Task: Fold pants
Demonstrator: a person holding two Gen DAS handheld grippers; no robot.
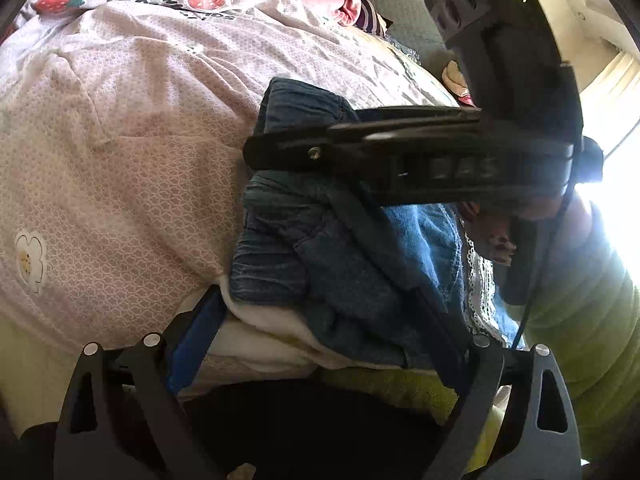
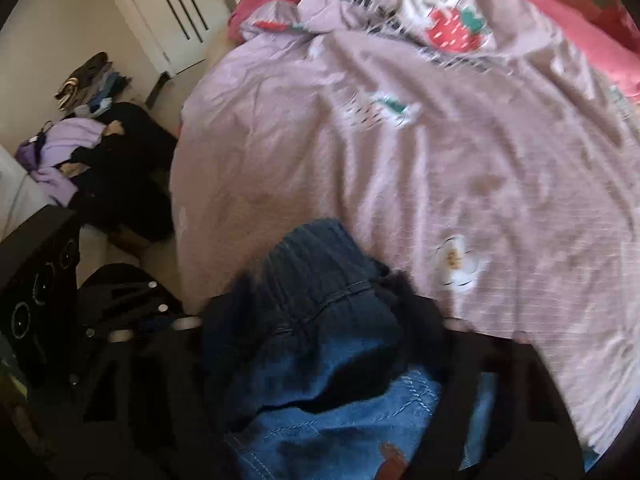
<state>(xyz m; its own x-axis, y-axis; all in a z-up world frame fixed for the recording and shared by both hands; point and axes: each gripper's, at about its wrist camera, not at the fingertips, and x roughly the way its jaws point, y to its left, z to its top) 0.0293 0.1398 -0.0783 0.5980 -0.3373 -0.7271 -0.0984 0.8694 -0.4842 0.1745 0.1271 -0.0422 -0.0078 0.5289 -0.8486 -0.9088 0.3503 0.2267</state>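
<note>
The blue denim pants [image 1: 320, 248] lie bunched in a thick stack at the near edge of the bed, over a white layer and something yellow-green. My left gripper [image 1: 316, 296] stands open, its blue-padded finger [image 1: 192, 344] to the left of the stack and the other finger on the right. My right gripper [image 1: 256, 152] reaches in from the right across the top of the stack. In the blurred right wrist view the pants [image 2: 320, 360] fill the gap of the right gripper [image 2: 320, 312], whose jaws clamp the dark folded part.
A lilac-pink duvet [image 2: 400, 160] with strawberry prints covers the bed, with red bedding [image 2: 592, 32] at the far end. A person's green padded sleeve [image 1: 580, 320] is at the right. On the floor at left lie piled clothes [image 2: 80, 140], near a white door [image 2: 172, 12] and a black box [image 2: 36, 280].
</note>
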